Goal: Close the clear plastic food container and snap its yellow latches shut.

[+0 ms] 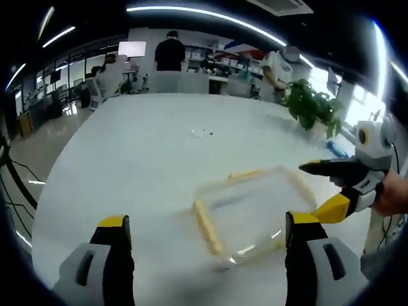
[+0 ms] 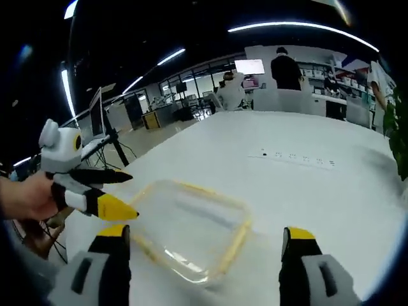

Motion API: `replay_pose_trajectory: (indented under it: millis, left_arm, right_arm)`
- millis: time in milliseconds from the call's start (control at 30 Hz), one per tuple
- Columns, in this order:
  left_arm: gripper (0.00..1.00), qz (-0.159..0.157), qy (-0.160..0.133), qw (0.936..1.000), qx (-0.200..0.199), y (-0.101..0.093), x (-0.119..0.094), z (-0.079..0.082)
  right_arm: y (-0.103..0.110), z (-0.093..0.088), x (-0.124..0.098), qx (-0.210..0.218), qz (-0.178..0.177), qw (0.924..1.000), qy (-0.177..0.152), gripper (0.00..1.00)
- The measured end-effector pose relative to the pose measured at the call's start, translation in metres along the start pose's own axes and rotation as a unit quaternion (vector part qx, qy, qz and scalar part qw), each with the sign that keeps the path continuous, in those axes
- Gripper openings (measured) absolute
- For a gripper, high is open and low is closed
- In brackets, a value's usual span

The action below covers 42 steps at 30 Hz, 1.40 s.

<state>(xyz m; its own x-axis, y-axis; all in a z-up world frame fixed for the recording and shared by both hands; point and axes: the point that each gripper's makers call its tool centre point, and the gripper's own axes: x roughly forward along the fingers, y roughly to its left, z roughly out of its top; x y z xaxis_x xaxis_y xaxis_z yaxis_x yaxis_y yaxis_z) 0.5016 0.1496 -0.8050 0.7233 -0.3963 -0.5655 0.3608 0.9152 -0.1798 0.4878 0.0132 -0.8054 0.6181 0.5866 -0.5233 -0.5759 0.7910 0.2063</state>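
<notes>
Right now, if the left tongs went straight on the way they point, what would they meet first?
Probably the clear plastic food container on the white table. It lies just ahead of the open left tongs, its yellow latch nearest. Depth is hard to judge, so they might pass just over it.

Bright ceiling strips [image 1: 210, 13], motion blur, fisheye-warped edges
</notes>
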Motion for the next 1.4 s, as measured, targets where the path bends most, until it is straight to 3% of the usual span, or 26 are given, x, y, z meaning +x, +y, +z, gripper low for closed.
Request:
replay_pose_trajectory:
  millis: [200,400,767,1200,1400]
  left_arm:
    - [0.99,-0.001,0.009,1.0,0.003,-0.003,-0.007,-0.004]
    - [0.99,-0.01,-0.002,0.9999,0.001,-0.01,-0.021,0.001]
    - [0.99,-0.02,0.001,0.9994,0.028,-0.022,-0.068,-0.002]
    - [0.99,-0.047,0.013,0.998,0.04,-0.037,-0.14,-0.029]
    - [0.98,-0.059,0.003,0.9976,0.036,-0.039,-0.172,-0.03]
  right_arm:
    - [0.006,0.006,-0.009,-0.004,0.004,1.0,-0.003,1.0]
    - [0.014,0.012,-0.024,0.004,0.014,0.9998,-0.011,1.0]
    - [0.043,0.014,-0.066,0.0,0.018,0.9995,-0.025,1.0]
    - [0.07,-0.009,-0.137,0.01,0.017,0.9991,-0.038,1.0]
    - [0.08,-0.026,-0.171,0.012,0.011,0.9991,-0.038,1.0]
